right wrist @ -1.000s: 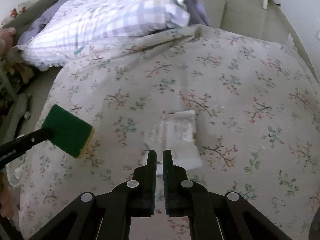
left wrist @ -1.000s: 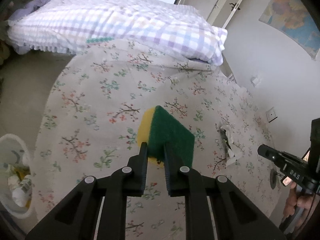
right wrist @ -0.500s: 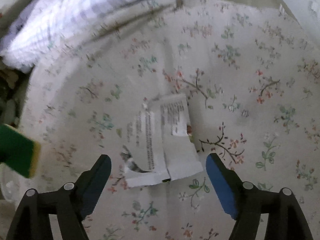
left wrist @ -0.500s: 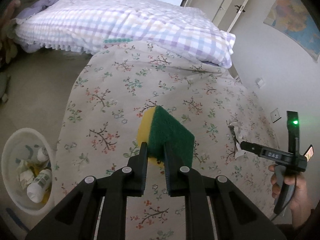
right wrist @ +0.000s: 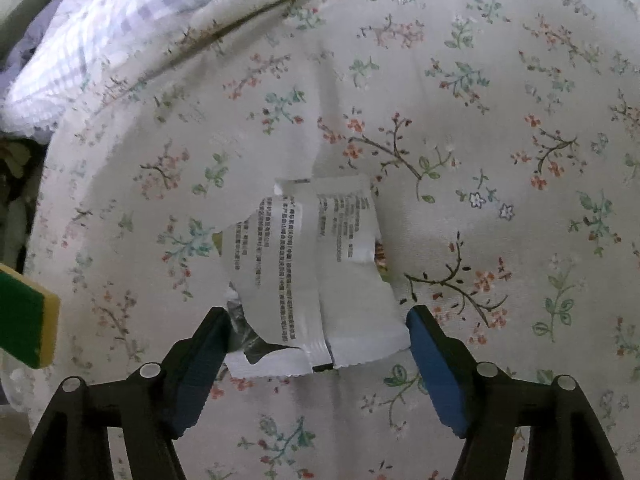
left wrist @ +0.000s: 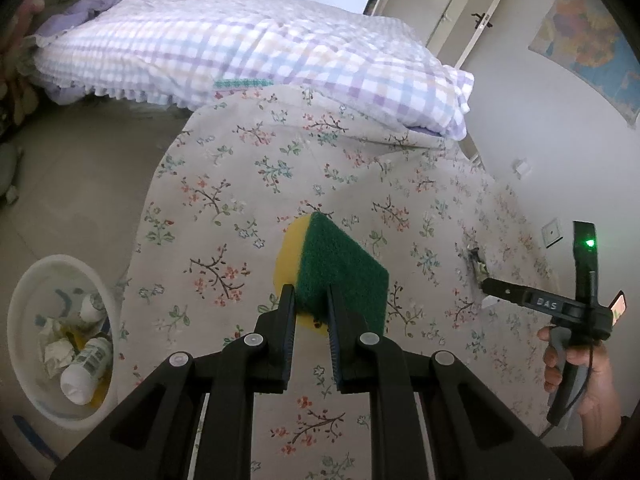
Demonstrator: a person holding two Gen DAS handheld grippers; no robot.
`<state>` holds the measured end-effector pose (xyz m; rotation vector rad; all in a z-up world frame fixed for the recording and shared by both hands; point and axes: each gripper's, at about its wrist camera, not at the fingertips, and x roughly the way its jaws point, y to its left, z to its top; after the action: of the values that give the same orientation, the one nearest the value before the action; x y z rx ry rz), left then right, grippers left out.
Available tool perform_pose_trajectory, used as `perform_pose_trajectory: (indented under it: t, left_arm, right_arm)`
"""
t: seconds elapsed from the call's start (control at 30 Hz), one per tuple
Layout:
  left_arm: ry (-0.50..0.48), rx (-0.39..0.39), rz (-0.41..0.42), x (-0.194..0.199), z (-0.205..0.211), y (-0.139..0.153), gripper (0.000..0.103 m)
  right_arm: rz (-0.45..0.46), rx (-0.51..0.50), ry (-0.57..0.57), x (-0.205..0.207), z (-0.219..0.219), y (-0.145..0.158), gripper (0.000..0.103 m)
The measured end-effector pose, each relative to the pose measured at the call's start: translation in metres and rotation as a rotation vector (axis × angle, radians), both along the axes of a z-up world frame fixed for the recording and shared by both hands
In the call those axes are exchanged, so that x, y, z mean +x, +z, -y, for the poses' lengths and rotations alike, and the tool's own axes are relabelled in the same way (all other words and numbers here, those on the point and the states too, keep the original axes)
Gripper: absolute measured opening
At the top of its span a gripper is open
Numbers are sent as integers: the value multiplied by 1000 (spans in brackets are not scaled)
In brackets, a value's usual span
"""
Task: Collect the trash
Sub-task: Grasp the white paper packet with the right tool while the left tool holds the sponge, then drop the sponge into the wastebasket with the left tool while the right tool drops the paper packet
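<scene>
The right gripper is wide open around the torn wrapper on the flowery bedsheet, ready to pinch it. The left gripper squeezes a sponge.

Each black tool has blue-padded fingers and silver pivot screws.

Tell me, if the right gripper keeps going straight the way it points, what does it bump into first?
Most likely the torn white wrapper, which lies between the open right gripper's fingers on the flowered bedspread. How far above it the gripper sits is hard to judge.
</scene>
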<state>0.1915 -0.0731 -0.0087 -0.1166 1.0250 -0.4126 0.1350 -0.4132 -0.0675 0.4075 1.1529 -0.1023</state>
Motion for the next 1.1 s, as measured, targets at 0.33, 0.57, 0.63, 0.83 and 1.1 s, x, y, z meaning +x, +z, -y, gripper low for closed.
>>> perform_pose_trajectory:
  t: [0.33, 0.57, 0.63, 0.83, 1.1]
  left_arm:
    - [38, -9, 31, -5, -28, 12, 16]
    - [91, 1, 51, -11, -67, 17, 16]
    - [110, 2, 56, -13, -81, 18, 16]
    - [184, 11, 66, -17, -128, 19, 16]
    - [306, 39, 46, -20, -196, 8, 16]
  right_arm:
    - [141, 4, 78, -18, -36, 51, 76]
    - [195, -3, 147, -24, -75, 68, 76]
    - [204, 3, 167, -22, -85, 71, 76]
    - [222, 6, 233, -16, -123, 74, 76]
    - [214, 12, 327, -2, -182, 64, 76]
